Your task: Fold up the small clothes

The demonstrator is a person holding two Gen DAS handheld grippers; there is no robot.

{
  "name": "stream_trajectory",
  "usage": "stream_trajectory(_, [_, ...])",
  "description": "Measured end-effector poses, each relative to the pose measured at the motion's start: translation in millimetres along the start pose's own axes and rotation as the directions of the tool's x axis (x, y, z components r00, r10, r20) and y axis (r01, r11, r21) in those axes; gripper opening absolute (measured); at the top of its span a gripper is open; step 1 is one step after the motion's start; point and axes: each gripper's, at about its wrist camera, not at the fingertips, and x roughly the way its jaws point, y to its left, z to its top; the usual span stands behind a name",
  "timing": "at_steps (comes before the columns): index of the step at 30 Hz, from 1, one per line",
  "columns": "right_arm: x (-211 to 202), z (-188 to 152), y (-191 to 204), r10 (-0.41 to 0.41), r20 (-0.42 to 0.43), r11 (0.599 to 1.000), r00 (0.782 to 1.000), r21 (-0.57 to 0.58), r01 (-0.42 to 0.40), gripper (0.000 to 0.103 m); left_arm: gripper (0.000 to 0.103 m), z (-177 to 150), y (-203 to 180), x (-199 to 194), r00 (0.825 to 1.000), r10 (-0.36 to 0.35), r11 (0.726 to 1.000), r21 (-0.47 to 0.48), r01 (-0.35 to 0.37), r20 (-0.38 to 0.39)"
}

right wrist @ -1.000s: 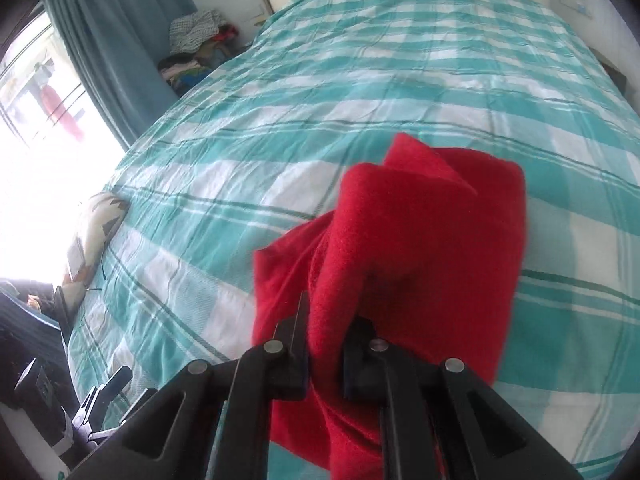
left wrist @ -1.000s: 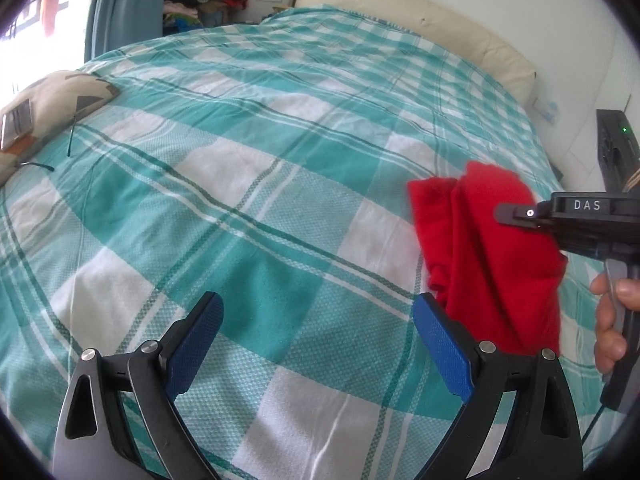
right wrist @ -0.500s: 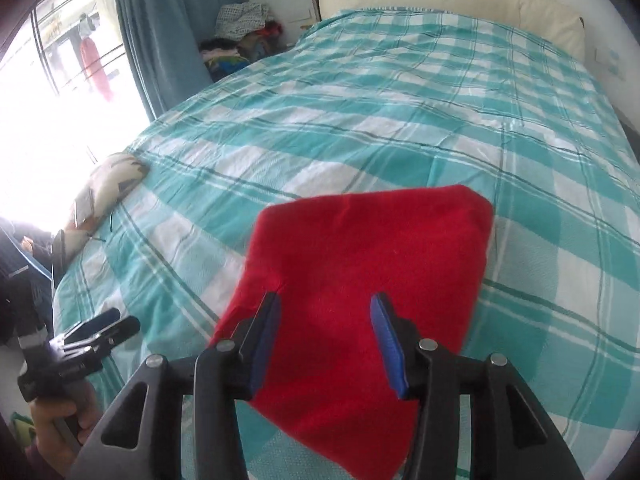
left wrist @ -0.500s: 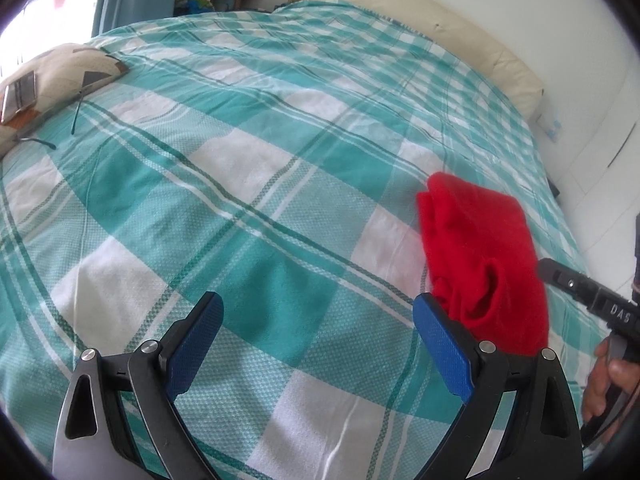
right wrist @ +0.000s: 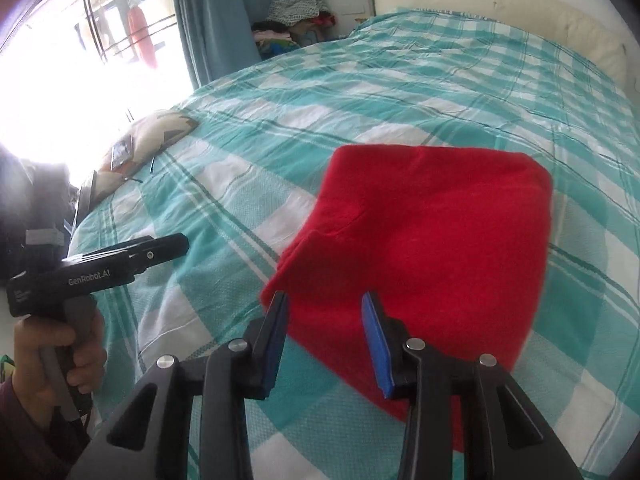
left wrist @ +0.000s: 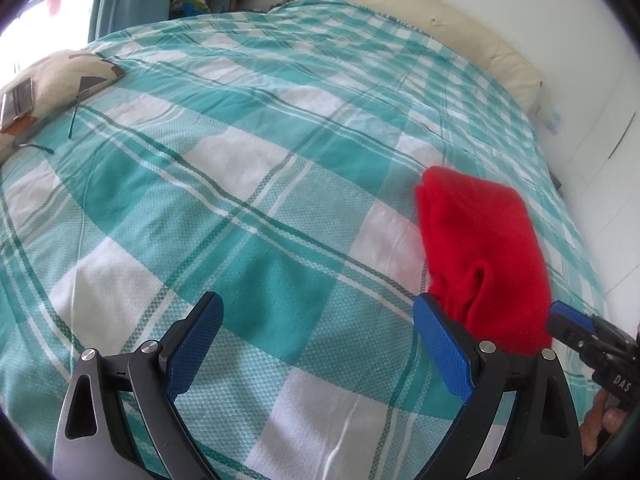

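1. On the far left of the bed, near the window, a patterned cushion lies at the edge, with a small flat thing on it that is too small to identify
2. Left gripper hovers over bare checked sheet, jaws wide apart, nothing between them
3. Right of it, near the bed's right edge, lies the red cloth, flat on the sheet in a squarish packet
4. Right gripper sits just short of the cloth's near edge, jaws narrow and closing, nothing caught between the pads; the cloth shows in the gap beyond them
5. Progress, as I judge it: the cloth looks folded at least once, with a clean far edge and a layered flap at its left corner; it seems set down and let go
6. Left to do, probably: one more fold or a tidy of the bunched near end seen from the left wrist view; a heap of clothes by the curtain may or may not be part of the job
7. Hidden: the cloth's underside and how many layers it has; its near edge is partly covered by the right gripper's arms; the right hand is cut off at the frame edge
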Motion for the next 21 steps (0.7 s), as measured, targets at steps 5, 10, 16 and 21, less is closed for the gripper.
stream_trajectory(5, [16, -44, -39, -0.003, -0.123, 0.993, 0.992, 0.114, 0.017, 0.039, 0.096, -7, -10, 7, 0.999, -0.011, 1.000, 0.027, 0.012, -0.033])
stream_trajectory(10, [-9, -68, -49, 0.035, -0.084, 0.986, 0.996, 0.164, -0.021, 0.038, 0.096, -12, -19, 0, 1.000, 0.007, 0.995, 0.096, -0.004, -0.025])
stream_trajectory(16, [-46, -32, -101, -0.016, 0.081, 0.951, 0.997, 0.310, -0.010, 0.070, 0.100, 30, -55, 44, 0.937, -0.298, 0.951, 0.033, 0.309, -0.180])
stream_trajectory(21, [-3, -4, -158, 0.077, 0.117, 0.861, 0.990, 0.494, -0.125, 0.070, 0.100, 49, -80, 111, 0.916, -0.252, 0.958, 0.053, 0.281, -0.312])
